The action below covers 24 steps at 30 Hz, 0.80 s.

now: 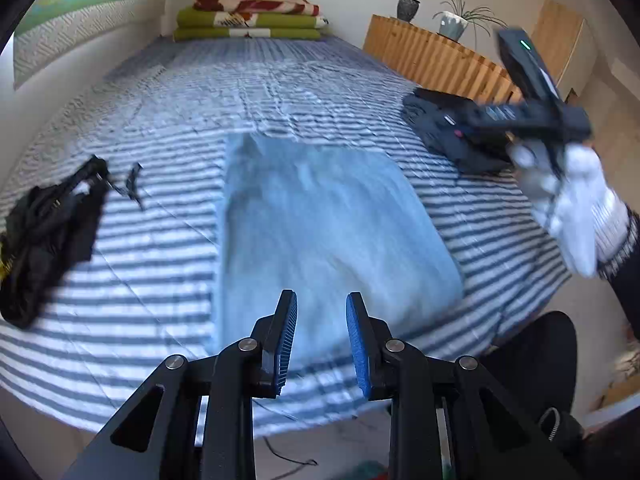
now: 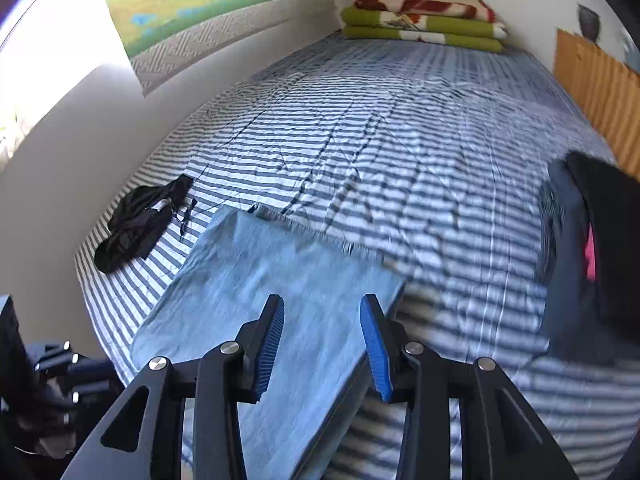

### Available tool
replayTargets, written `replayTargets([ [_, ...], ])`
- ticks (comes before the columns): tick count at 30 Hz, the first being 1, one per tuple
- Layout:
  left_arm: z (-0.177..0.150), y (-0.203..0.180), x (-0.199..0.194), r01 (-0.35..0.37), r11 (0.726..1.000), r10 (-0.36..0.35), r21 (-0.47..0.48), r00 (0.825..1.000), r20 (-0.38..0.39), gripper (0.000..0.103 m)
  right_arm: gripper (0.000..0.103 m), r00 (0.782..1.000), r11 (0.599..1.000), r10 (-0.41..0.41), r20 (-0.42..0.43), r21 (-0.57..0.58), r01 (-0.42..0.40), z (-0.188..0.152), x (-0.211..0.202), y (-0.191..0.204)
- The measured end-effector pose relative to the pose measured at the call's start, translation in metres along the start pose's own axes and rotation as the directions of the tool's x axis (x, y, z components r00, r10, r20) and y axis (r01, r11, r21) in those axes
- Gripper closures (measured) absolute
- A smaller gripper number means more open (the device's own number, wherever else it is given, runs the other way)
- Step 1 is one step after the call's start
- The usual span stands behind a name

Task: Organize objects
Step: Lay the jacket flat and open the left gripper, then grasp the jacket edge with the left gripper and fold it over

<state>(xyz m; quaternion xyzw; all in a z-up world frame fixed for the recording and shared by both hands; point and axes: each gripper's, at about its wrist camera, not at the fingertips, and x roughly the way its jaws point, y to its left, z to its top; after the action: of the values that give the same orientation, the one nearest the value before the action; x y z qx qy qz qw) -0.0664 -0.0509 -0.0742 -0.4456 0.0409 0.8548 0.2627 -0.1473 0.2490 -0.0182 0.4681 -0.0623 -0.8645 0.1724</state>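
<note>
Two grippers, my left (image 1: 322, 336) and right (image 2: 324, 344), fingers apart holding nothing, above folded blue cloth (image 1: 320, 224) on striped bed (image 1: 160, 264), black garment (image 1: 44, 232) aside, no writing legible.

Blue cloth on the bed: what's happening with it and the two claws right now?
Left gripper and right gripper open, empty. Folded blue cloth flat on striped bed. Nothing in the way.
</note>
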Motion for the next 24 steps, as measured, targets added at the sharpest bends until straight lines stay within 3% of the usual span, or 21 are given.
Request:
replayTargets([
  [2,0.023,0.024,0.009,-0.031,1.0,0.031,0.004,1.0,0.003,0.075,0.067,0.999,0.995,0.043,0.027,0.083,-0.045,-0.032,-0.004,0.004],
  [4,0.048,0.045,0.029,0.012,1.0,-0.012,0.001,1.0,-0.029,0.075,0.067,0.998,0.989,0.069,0.012,0.127,-0.07,-0.061,0.006,0.014],
  [8,0.07,0.059,0.088,0.026,1.0,-0.025,0.004,0.994,-0.107,0.075,0.067,0.997,0.985,0.038,-0.07,0.172,-0.026,-0.11,0.032,0.024],
  [10,0.069,0.067,0.117,-0.006,1.0,0.003,-0.022,0.99,-0.143,0.075,0.069,0.991,0.98,0.004,-0.13,0.196,0.022,-0.131,0.039,0.019],
  [12,0.063,0.069,0.141,-0.052,0.998,0.058,0.044,0.985,-0.161,0.075,0.069,0.985,0.983,-0.011,-0.173,0.178,0.042,-0.143,0.04,0.017],
  [16,0.061,0.075,0.122,-0.057,0.998,0.061,0.029,0.989,-0.132,0.073,0.069,0.995,0.972,-0.013,-0.103,0.231,0.037,-0.139,0.0,0.005],
  [18,0.055,0.083,0.101,-0.014,1.0,0.012,-0.013,0.991,-0.136,0.07,0.069,0.997,0.973,0.006,-0.08,0.232,0.013,-0.14,-0.015,0.001],
  [21,0.038,0.095,0.07,0.031,0.998,-0.04,-0.06,0.988,-0.148,0.054,0.069,0.994,0.976,0.056,-0.092,0.213,-0.035,-0.151,-0.017,0.006],
  [24,0.007,0.101,0.051,0.097,0.99,-0.116,-0.106,0.975,-0.191,0.053,0.069,0.99,0.989,0.064,-0.128,0.14,-0.046,-0.163,-0.004,0.022],
])
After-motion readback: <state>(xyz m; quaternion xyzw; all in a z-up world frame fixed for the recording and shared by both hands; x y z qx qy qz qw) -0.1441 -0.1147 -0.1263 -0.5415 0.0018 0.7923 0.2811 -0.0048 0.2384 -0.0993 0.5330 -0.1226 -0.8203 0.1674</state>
